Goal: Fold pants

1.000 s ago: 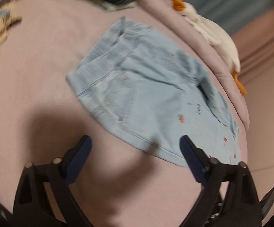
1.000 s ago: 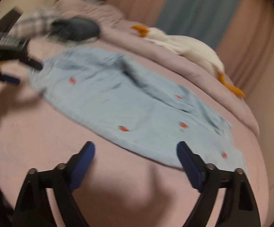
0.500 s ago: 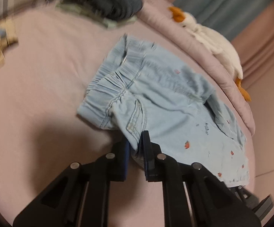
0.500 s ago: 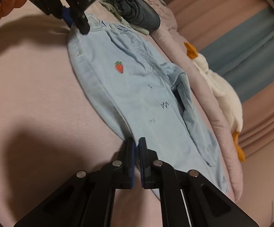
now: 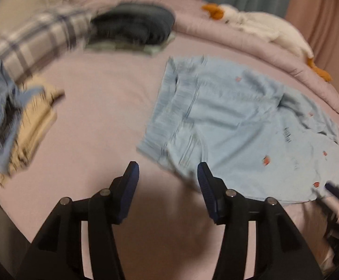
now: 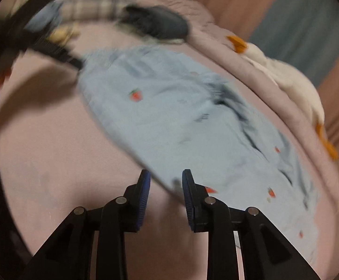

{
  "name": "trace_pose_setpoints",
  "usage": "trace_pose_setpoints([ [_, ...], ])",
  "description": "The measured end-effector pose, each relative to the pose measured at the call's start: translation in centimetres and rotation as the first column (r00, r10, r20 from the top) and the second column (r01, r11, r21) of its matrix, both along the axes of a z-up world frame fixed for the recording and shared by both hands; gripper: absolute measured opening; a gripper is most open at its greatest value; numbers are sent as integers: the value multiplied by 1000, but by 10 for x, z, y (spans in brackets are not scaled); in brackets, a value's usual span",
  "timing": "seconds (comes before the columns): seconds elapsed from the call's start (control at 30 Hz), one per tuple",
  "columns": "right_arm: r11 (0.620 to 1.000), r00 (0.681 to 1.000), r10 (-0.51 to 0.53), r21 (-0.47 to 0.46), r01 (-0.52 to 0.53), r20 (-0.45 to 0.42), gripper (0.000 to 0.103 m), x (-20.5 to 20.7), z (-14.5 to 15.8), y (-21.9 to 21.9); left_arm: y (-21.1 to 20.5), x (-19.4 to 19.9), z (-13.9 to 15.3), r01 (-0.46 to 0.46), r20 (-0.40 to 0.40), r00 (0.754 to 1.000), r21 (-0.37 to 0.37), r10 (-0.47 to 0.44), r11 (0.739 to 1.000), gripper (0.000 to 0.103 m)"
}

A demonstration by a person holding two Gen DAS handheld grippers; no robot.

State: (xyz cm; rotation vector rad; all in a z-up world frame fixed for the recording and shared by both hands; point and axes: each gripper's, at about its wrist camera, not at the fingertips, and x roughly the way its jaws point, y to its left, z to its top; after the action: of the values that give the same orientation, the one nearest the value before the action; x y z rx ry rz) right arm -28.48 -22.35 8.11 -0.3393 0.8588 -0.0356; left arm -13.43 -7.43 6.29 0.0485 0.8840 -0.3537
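- Pants [image 5: 234, 126] lie spread flat on the pink bed [image 5: 104, 107], waistband toward the clothes pile [image 5: 17, 121], legs toward the plush goose [image 5: 262, 28].
- Left tool [image 5: 168, 175]: jaws opening, half wide, nothing between them; the waistband corner sits just beyond the right-hand pad.
- Right tool [image 6: 165, 183]: jaws opening, still narrow; the near leg edge lies between the pads but looks unclamped.
- Risk: the released cloth slumps and the leg crease near the goose stays, giving a crooked fold.
- Risk: a regrasp pinches the bedsheet along with the denim.
- Both views are blurred; edge contact is uncertain.
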Motion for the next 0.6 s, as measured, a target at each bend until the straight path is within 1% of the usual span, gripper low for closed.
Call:
trace_pose_setpoints([
  [0.03, 999, 999, -40, 20, 40, 9, 25, 0, 6, -14, -6, 2, 6, 29, 30, 999, -14, -29, 999, 52],
  [0.07, 997, 997, -71, 27, 71, 10, 25, 2, 7, -25, -11, 6, 8, 57, 38, 998, -23, -56, 998, 52],
  [0.13, 987, 987, -163, 4, 163, -3, 25, 13, 4, -52, -31, 16, 3, 126, 33, 992, -30, -125, 992, 51],
  [0.17, 981, 981, -196, 4, 196, -16, 25, 18, 0, -63, -41, 20, -2, 157, 29, 987, -11, -157, 988, 51],
  [0.2, 975, 975, -220, 14, 221, -39, 25, 23, -5, -73, -48, 20, -7, 174, 19, 984, 25, -175, 984, 51],
  [0.23, 970, 968, -239, 22, 242, -81, 25, 26, -13, -81, -56, 23, -17, 200, -11, 980, 74, -199, 977, 49],
  [0.27, 968, 960, -245, 29, 251, -134, 25, 28, -22, -85, -61, 26, -32, 241, -79, 969, 124, -233, 962, 50],
  [0.3, 969, 955, -233, 35, 243, -186, 25, 24, -31, -85, -60, 25, -42, 272, -113, 960, 155, -257, 950, 51],
  [0.33, 977, 958, -201, 31, 212, -205, 25, 17, -37, -82, -57, 19, -42, 317, -64, 948, 173, -311, 932, 51],
  [0.37, 985, 966, -165, 25, 173, -199, 25, 10, -35, -79, -56, 17, -41, 349, -59, 937, 187, -345, 918, 51],
  [0.4, 987, 966, -147, 37, 158, -214, 25, 6, -32, -80, -55, 18, -39, 373, -65, 928, 189, -367, 909, 51],
  [0.47, 981, 964, -118, 124, 151, -238, 25, 6, -22, -90, -51, 31, -28, 404, -79, 915, 127, -396, 906, 52],
  [0.5, 975, 967, -102, 168, 143, -232, 25, 11, -16, -97, -53, 44, -19, 405, -63, 914, 108, -400, 908, 52],
  [0.53, 971, 974, -96, 196, 137, -205, 25, 18, -6, -105, -59, 54, -12, 401, -39, 916, 104, -400, 910, 55],
  [0.57, 969, 980, -103, 205, 137, -172, 25, 30, 4, -115, -62, 64, -7, 400, -24, 916, 101, -400, 911, 61],
  [0.6, 969, 983, -109, 206, 139, -150, 26, 41, 10, -124, -69, 79, -1, 399, -4, 916, 99, -401, 912, 63],
])
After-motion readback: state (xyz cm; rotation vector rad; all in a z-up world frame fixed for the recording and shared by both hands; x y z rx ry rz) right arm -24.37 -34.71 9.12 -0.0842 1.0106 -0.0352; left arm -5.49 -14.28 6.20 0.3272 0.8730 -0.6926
